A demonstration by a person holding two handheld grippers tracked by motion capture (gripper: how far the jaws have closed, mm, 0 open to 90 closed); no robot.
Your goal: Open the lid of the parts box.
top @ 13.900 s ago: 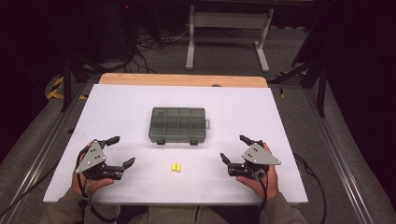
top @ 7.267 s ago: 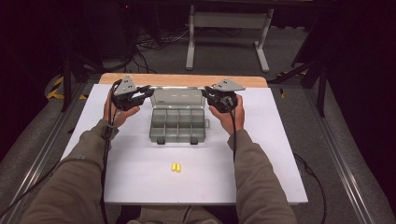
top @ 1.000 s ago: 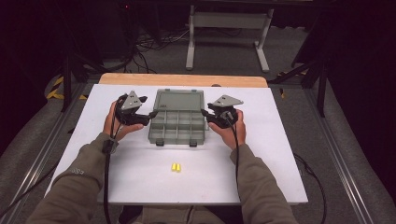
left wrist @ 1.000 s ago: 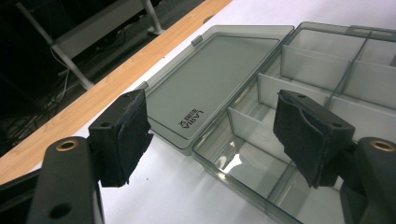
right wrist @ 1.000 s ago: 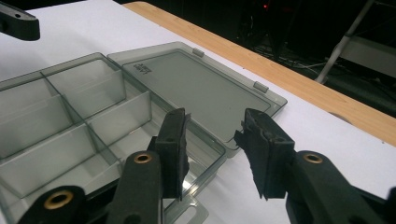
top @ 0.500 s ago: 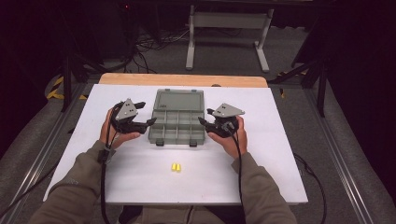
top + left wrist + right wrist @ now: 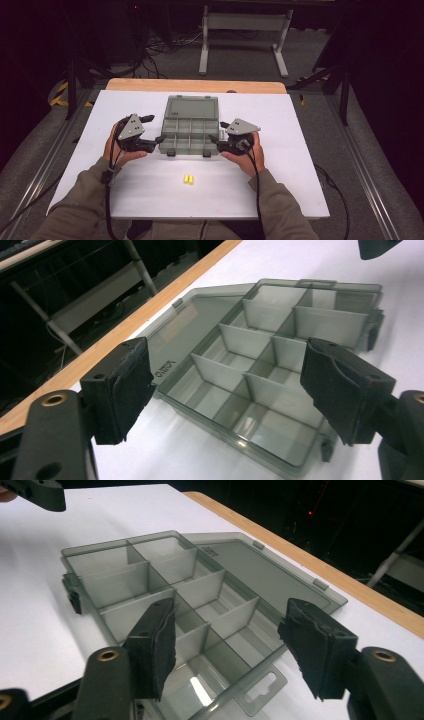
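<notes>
open compartment box (image 7: 189, 129) mid-table between two grippers

left gripper (image 7: 152, 131) by its left edge, right gripper (image 7: 216, 137) by its right; both sets of jaws have just been opening, released, holding nothing, box lying beyond them.

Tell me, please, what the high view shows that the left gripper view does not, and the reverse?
High view: two small yellow pieces on the white table in front of the box, plus both hands with the left gripper and right gripper at the box's sides. Left gripper view: lettering moulded on the flat-lying lid, and that gripper's black pads standing apart. Both: the open compartment box, its compartments empty.
</notes>
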